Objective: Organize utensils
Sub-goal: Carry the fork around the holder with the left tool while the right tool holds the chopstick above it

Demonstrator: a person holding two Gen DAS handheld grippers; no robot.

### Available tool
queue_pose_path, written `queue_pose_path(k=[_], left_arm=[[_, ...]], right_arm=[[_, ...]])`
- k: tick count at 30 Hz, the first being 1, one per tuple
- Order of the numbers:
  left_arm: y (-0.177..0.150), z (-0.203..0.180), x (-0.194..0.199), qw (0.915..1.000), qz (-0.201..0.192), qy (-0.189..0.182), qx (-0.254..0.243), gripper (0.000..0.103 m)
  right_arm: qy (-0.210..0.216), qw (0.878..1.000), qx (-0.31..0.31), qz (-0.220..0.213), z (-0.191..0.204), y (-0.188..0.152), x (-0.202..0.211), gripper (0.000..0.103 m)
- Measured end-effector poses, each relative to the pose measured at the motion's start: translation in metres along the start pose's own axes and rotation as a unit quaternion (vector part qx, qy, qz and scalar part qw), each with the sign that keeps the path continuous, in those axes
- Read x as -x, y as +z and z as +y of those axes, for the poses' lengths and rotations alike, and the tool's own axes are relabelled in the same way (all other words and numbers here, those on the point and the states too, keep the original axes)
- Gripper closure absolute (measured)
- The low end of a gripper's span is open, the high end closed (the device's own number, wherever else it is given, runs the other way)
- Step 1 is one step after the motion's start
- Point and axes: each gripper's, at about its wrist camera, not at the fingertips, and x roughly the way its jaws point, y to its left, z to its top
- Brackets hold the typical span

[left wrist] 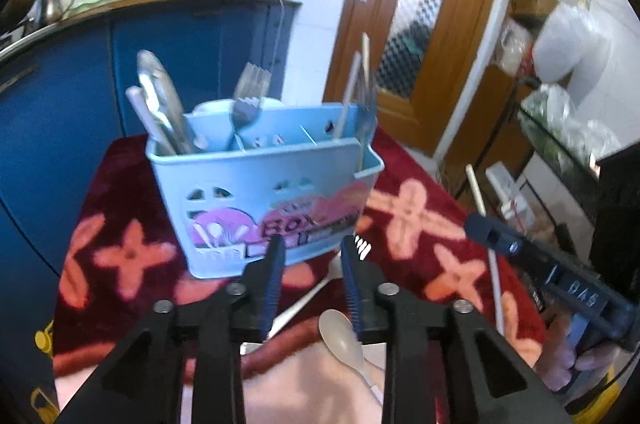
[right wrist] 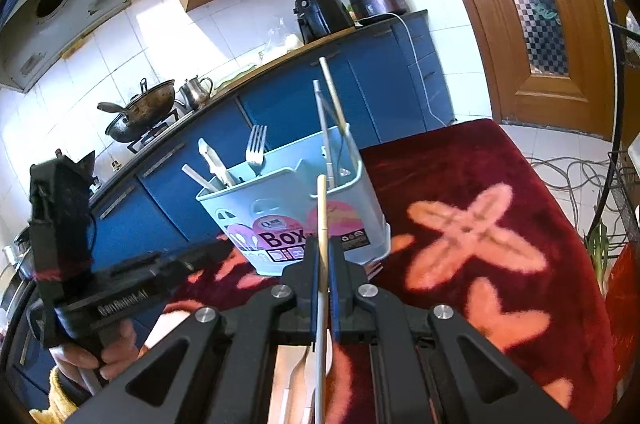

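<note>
Utensils stand sorted in a pale blue caddy [left wrist: 264,199] on a red flowered cloth [right wrist: 480,191] that covers the tabletop, toward its far edge beside the blue cabinets. Spoons and white handles fill its left compartment, a fork [left wrist: 248,91] rises near the middle, and chopsticks [right wrist: 332,111] lean in the right one. The left hand-held gripper [left wrist: 312,248] points at the caddy's front with its jaws partly apart and nothing between them; a beige spoon [left wrist: 344,340] and a white handle lie on the cloth below it. The right hand-held gripper [right wrist: 324,256] is clamped on a single pale chopstick [right wrist: 322,212], held upright just before the caddy's right compartment.
</note>
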Motion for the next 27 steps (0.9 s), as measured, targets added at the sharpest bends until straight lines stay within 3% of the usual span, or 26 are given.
queue_pose_path(k=[7,15,24,27], left_arm=[[-0.009,-0.021,-0.04,0.9971,0.053,0.011,-0.054,0.071],[-0.02,-0.022,-0.088,0.9875,0.121,0.038,-0.094,0.071],[-0.027,-0.022,-0.122,0.9767,0.18,0.031,-0.113,0.071],[-0.024,-0.022,-0.129,0.9741,0.193,0.028,-0.114,0.076]], right_arm=[[0.001,1.0,-0.016,0.005,-0.015,-0.004,0.001,0.097],[0.005,0.999,-0.033,0.01,-0.029,-0.006,-0.001,0.097],[0.009,0.999,-0.05,0.016,-0.043,-0.009,-0.007,0.097],[0.011,0.998,-0.055,0.018,-0.046,-0.01,-0.008,0.097]])
